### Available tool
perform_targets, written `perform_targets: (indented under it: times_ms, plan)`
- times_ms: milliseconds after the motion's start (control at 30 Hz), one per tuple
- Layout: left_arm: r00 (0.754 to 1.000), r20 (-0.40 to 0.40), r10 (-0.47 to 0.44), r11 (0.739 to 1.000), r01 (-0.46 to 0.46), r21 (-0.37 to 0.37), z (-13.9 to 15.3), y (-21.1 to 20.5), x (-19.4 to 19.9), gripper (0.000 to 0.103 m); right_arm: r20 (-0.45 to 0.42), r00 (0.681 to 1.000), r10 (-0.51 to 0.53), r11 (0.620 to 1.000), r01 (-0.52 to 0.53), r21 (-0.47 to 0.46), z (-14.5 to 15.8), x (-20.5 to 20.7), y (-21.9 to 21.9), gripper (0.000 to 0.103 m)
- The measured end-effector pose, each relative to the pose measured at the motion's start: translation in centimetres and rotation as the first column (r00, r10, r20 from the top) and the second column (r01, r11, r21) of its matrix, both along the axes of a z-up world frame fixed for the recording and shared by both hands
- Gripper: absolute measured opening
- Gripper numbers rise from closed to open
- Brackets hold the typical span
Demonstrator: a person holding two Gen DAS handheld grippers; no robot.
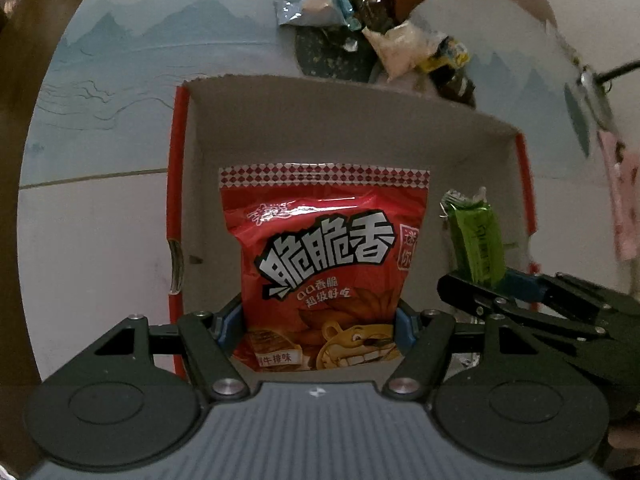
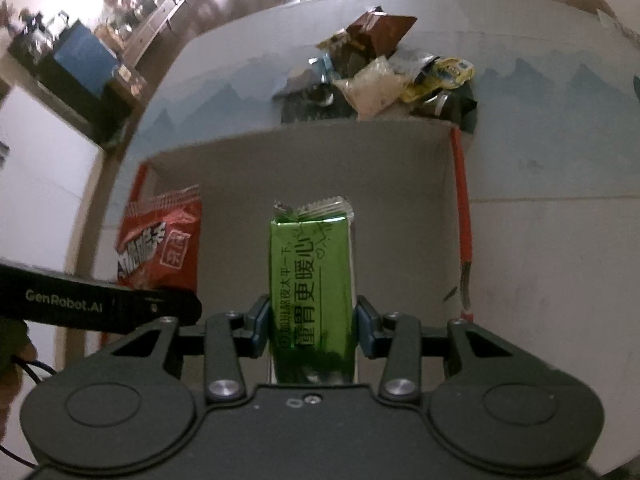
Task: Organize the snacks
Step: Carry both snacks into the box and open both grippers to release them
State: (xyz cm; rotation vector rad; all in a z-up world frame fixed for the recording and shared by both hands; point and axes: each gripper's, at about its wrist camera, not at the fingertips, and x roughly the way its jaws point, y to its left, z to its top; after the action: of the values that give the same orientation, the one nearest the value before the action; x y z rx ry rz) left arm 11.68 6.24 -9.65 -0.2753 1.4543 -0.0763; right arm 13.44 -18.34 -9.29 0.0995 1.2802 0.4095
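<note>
My left gripper (image 1: 318, 326) is shut on a red snack bag (image 1: 324, 256) with white lettering, held over the inside of an open cardboard box (image 1: 320, 120) with red outer sides. My right gripper (image 2: 312, 326) is shut on a green foil snack bar (image 2: 312, 280), which hangs over the same box (image 2: 360, 152). In the left wrist view the green bar (image 1: 474, 236) and the right gripper (image 1: 480, 280) show at the right. The right wrist view has the red bag (image 2: 160, 248) at the left, above a black part of the left gripper.
A pile of loose snack packets (image 1: 376, 32) lies on the table beyond the box's far wall, also visible as the snack pile (image 2: 384, 76) from the right. The table top (image 1: 120, 80) bears a pale blue mountain print. Furniture and a floor lie past the table's edge (image 2: 172, 52).
</note>
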Motion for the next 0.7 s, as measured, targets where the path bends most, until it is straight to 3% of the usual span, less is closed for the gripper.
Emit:
perform_targets:
  times_ms: [200,367,700]
  plan:
    - [0.999,-0.039,-0.017,0.999,0.019,0.032,-2.6,-0.5,-0.3,0.071,-0.015,0.999,0.046,0.997,-0.047,-0.060,-2.4,-0.8,1.2,0.042]
    - [0.997,-0.031,-0.070,0.993,0.072,0.090,-3.1,-1.9,0.1,0.070,-0.025,0.998,0.064,0.990,-0.066,-0.122,-4.2,-1.0,1.7,0.042]
    - [0.986,-0.041,-0.163,0.961,0.168,0.220,-4.0,-4.1,0.1,0.071,-0.046,0.995,0.090,0.983,-0.097,-0.158,-5.0,-1.9,1.5,0.042]
